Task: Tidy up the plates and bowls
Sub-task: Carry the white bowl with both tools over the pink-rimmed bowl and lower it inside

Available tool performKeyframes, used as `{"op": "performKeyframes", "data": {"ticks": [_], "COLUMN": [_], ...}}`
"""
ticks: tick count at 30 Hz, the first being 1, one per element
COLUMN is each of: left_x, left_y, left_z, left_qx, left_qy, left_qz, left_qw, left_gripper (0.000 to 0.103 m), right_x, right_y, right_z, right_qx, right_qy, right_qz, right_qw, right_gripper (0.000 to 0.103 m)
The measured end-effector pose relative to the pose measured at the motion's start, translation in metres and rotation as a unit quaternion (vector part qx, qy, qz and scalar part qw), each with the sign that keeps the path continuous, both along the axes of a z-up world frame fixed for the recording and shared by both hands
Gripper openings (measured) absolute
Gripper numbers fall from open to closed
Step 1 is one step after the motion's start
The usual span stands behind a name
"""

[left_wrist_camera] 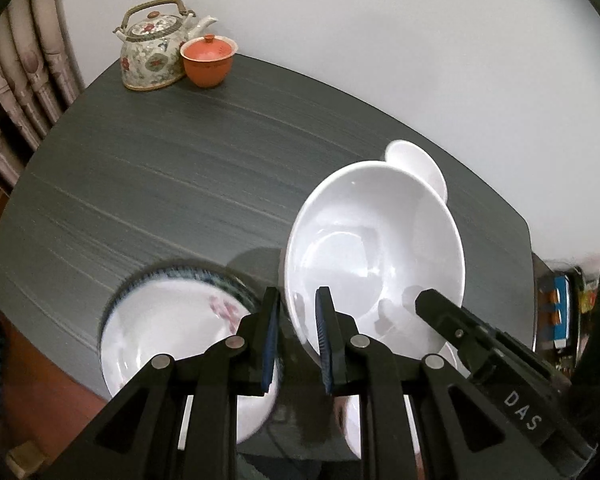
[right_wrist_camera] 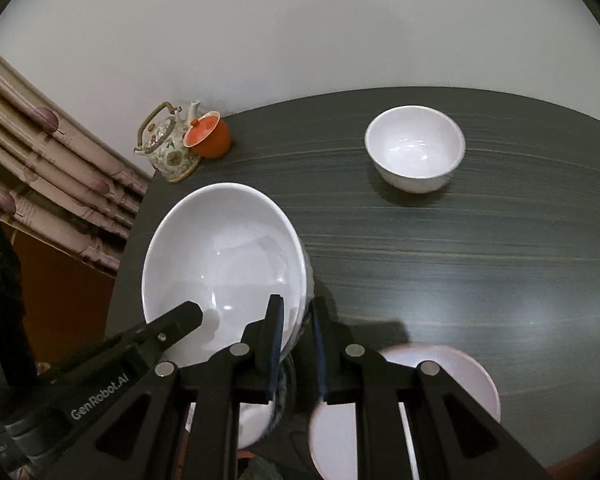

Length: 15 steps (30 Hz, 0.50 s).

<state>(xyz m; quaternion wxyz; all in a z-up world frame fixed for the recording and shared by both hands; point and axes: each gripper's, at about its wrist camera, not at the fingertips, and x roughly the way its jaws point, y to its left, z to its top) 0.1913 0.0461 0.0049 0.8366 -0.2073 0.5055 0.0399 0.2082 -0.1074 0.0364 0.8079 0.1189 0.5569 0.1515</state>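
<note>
A large white bowl [left_wrist_camera: 374,248] [right_wrist_camera: 220,260] hangs tilted above the dark table, held from both sides. My left gripper [left_wrist_camera: 299,296] is shut on its left rim. My right gripper [right_wrist_camera: 296,304] is shut on the opposite rim. One finger [left_wrist_camera: 440,310] of the right gripper reaches inside the bowl, and the left gripper's finger [right_wrist_camera: 180,320] shows the same way in the right wrist view. Below on the left sits a blue-rimmed bowl with pink flowers [left_wrist_camera: 168,324]. A small white bowl [right_wrist_camera: 416,148] [left_wrist_camera: 420,164] stands farther back. Another white dish [right_wrist_camera: 464,376] lies near the front edge.
A patterned teapot [left_wrist_camera: 154,48] [right_wrist_camera: 168,148] and an orange lidded cup [left_wrist_camera: 208,60] [right_wrist_camera: 212,138] stand at the far corner of the grey table [left_wrist_camera: 180,168] [right_wrist_camera: 460,260]. A curtain [right_wrist_camera: 40,184] hangs to the left, and a white wall is behind.
</note>
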Motion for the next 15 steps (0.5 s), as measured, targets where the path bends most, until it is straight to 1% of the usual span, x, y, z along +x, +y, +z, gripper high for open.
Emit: {"op": "performKeyframes", "data": {"ticks": [4,9,15], "left_x": [-0.021,-0.03,-0.031], "left_y": [-0.026,-0.05,-0.077], "left_z": [0.003,-0.002,-0.019], "left_qx": [0.003,0.003,0.006], "left_qy": [-0.006,-0.006,0.013], "left_qz": [-0.015,-0.035,-0.059], "left_qw": [0.9999,0.9994,0.9982], "left_gripper": [0.015,0.015,0.015], "right_x": [-0.026,-0.051,-0.07], "right_y": [-0.019,-0.045,-0.07], "right_z": [0.005,0.006,-0.01], "right_qx": [-0.011,-0.016,-0.024], "right_qy": [-0.01,-0.016,-0.01], "right_qz": [-0.01,-0.028,-0.049], "right_qw": [1.0,0.999,0.998], "right_gripper": [0.015,0.015,0.015]}}
